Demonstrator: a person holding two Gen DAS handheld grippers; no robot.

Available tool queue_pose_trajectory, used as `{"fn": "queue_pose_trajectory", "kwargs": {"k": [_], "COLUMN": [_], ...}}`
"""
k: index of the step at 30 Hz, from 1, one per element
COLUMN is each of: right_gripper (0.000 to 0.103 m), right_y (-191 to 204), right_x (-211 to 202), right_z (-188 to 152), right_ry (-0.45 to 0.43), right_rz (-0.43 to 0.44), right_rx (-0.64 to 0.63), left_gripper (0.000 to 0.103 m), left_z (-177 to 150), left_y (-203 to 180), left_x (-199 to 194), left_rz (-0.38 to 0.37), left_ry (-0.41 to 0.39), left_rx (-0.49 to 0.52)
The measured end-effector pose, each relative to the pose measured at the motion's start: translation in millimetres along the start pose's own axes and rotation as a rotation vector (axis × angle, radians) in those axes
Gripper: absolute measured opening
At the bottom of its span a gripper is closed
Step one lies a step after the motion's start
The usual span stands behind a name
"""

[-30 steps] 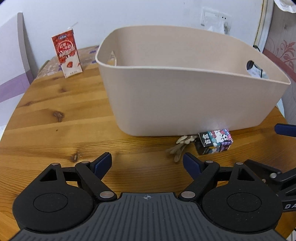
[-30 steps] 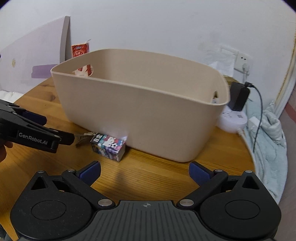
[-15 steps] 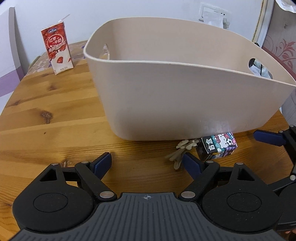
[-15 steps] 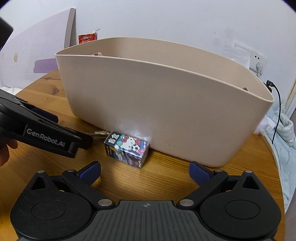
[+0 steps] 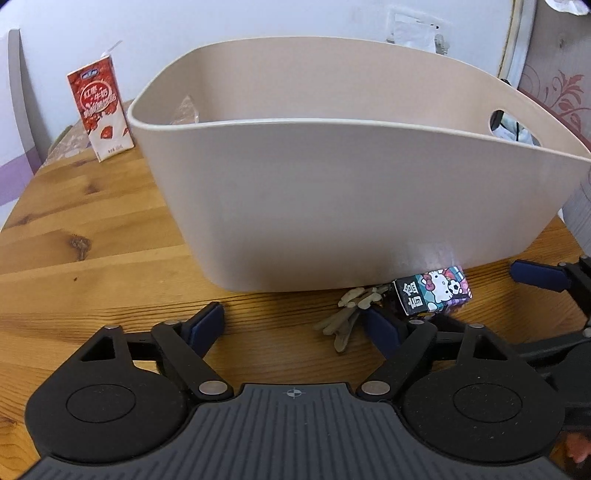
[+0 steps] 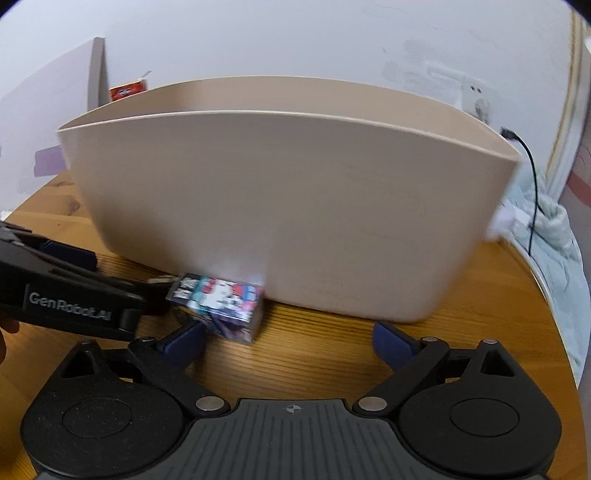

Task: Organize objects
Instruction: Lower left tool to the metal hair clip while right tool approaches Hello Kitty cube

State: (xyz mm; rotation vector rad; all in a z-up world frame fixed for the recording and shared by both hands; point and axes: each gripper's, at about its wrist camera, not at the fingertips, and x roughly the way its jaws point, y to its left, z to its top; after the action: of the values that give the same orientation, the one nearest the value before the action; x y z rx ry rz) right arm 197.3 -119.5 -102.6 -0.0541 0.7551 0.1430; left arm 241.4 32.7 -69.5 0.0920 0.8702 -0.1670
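Note:
A beige plastic basket [image 5: 332,192] stands on the round wooden table [image 5: 92,258]; it fills the right wrist view [image 6: 280,206]. A small cartoon-printed box [image 5: 432,291] lies against its base, also in the right wrist view [image 6: 221,302]. A pale bunch of keys [image 5: 351,314] lies just left of the box. My left gripper [image 5: 295,325] is open, its right finger next to the keys and box. My right gripper [image 6: 288,341] is open, its left finger just before the box. A red milk carton [image 5: 99,110] stands at the far left.
A clear wrapper [image 5: 186,110] shows inside the basket's left end. A black cable [image 6: 532,184] and a pale cloth [image 6: 554,236] lie off the table's right side. A wall socket [image 5: 417,33] is behind the basket. The left gripper's body [image 6: 66,299] crosses the right view's left side.
Both grippers have moved forward and lower toward the basket's base. The box and keys now lie close to the fingers. Both stay open.

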Motion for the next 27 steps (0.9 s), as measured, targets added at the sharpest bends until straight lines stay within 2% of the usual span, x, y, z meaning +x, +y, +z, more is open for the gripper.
{"fn": "queue_pose_trajectory", "kwargs": {"k": [4,6,12,16,22,23,25,27], "right_gripper": [0.087,0.085,0.087,0.091,0.091,0.091,0.091,0.091], "right_y": [-7,-9,4,20,30,31,33,36], "right_x": [-5,-6,-2,4,4,4,2,4], "right_z": [-1,0,4,5,5,5,4,5], "right_ry": [-0.003,-0.001,-0.001,-0.008,-0.016,-0.017,-0.017,-0.019], "right_rz": [-0.007,-0.004,0.068,0.068,0.078,0.087,0.107,0.109], "right_rx": [0.004,0.008,0.001,-0.042,-0.053,-0.053,-0.057,-0.066], "left_gripper": [0.064,0.06,0.061,0.061,0.062,0.063,0.072,0.074], "left_z": [0,2,4,5,6,6,6,7], "left_y": [-7,-8,5,16,16,14,10,7], "left_x": [-3,-4,-12,-9,-8,-8,-9,-8], "left_rz": [-0.017,-0.023,-0.02,0.0,-0.03,-0.038,-0.043,-0.046], "left_ry": [-0.008,0.0,0.014,0.027,0.032,0.032,0.029,0.026], "left_rx": [0.017,0.024,-0.021,-0.035,-0.018,-0.013,0.005,0.023]}}
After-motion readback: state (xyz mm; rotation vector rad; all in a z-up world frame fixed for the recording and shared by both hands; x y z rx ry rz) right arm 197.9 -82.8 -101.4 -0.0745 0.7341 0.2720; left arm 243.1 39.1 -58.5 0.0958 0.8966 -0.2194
